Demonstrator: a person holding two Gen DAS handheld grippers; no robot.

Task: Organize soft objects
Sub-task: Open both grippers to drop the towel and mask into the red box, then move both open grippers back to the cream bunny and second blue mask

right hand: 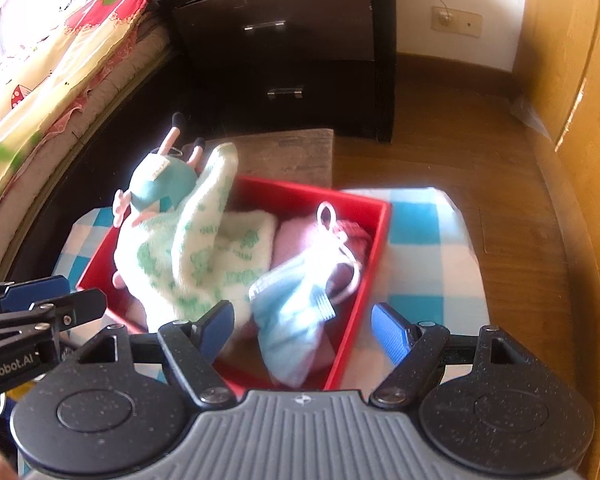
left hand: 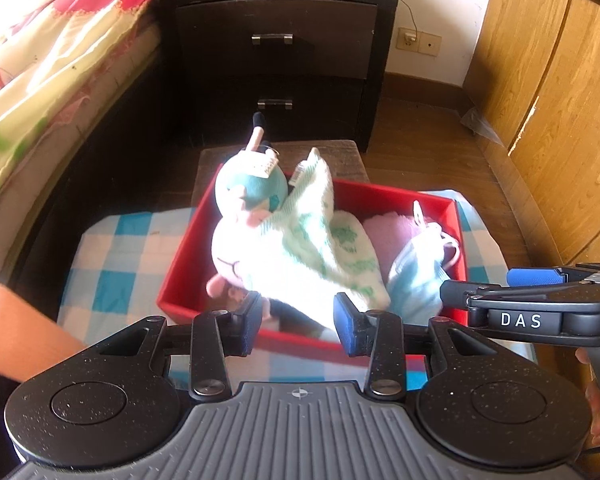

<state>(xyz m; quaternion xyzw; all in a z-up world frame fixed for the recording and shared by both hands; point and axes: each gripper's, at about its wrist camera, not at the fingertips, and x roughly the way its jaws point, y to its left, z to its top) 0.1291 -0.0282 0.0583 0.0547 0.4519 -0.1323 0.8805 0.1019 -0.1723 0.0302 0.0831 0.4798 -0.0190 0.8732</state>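
Left hand-held gripper (left hand: 302, 322) spread apart, gripping nothing, just short of red box (left hand: 182, 264). Right hand-held gripper (right hand: 310, 330) wide, likewise unloaded. Ahead inside box: plush toy (left hand: 236, 248), green-patterned towel (left hand: 320, 248), blue face mask (right hand: 288, 316), pink cloth (right hand: 290, 246).

checked cloth (left hand: 112, 248) on stool (left hand: 340, 156), red box (left hand: 180, 268) atop

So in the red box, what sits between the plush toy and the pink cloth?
The white-and-green towel lies between the plush toy and the pink cloth; the right wrist view shows it best.
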